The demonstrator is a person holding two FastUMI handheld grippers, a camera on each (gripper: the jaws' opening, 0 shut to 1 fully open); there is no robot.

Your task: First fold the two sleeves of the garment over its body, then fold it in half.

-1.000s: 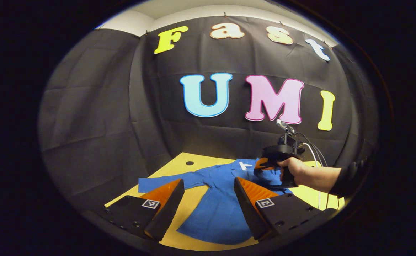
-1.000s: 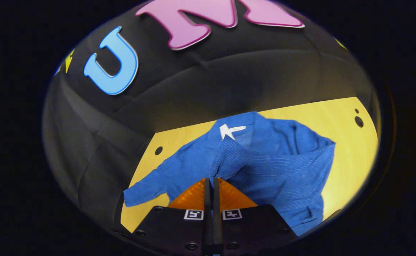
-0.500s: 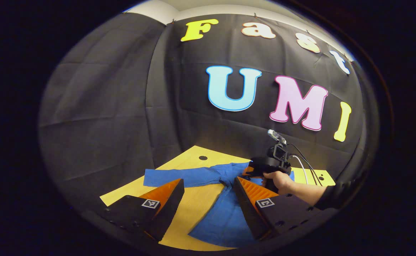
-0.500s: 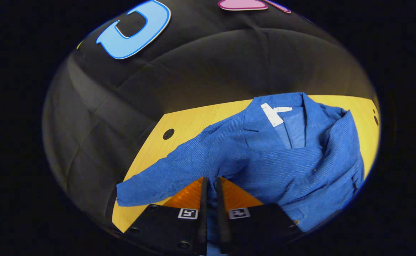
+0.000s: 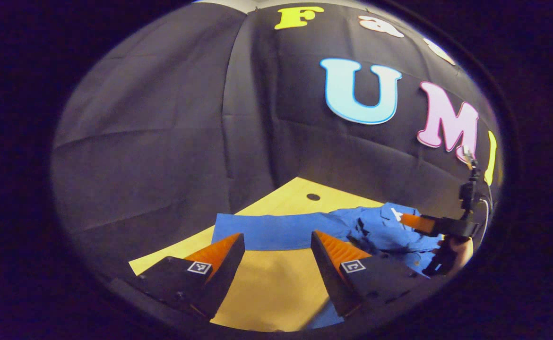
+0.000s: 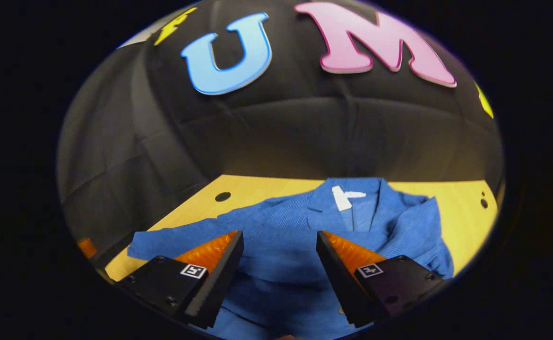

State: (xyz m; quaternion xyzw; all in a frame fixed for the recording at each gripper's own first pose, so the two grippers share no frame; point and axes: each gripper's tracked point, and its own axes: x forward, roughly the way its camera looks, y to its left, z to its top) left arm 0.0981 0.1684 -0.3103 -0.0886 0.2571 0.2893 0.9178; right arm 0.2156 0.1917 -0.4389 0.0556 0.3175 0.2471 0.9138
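Note:
A blue garment (image 6: 300,231) lies flat on the yellow wooden table (image 6: 456,208), collar and white label (image 6: 345,197) at the far side. One sleeve (image 6: 418,226) lies folded over its body. The other sleeve (image 5: 267,231) stretches straight out across the table. My left gripper (image 5: 277,234) hovers open just short of that outstretched sleeve, with bare table (image 5: 267,293) under its fingers. My right gripper (image 6: 279,233) stands open above the garment's body, holding nothing. In the left gripper view the right gripper (image 5: 411,222) shows at the far right, held by a hand (image 5: 461,248).
Small round holes mark the table near its far corners (image 6: 222,196) (image 6: 482,203) (image 5: 313,196). The black cloth wall closes in behind the table and on its left side. Bare tabletop lies in front of the outstretched sleeve.
My right gripper has opened, let go of the sleeve it had carried over the body, and drawn back. My left gripper has swung left toward the outstretched sleeve.

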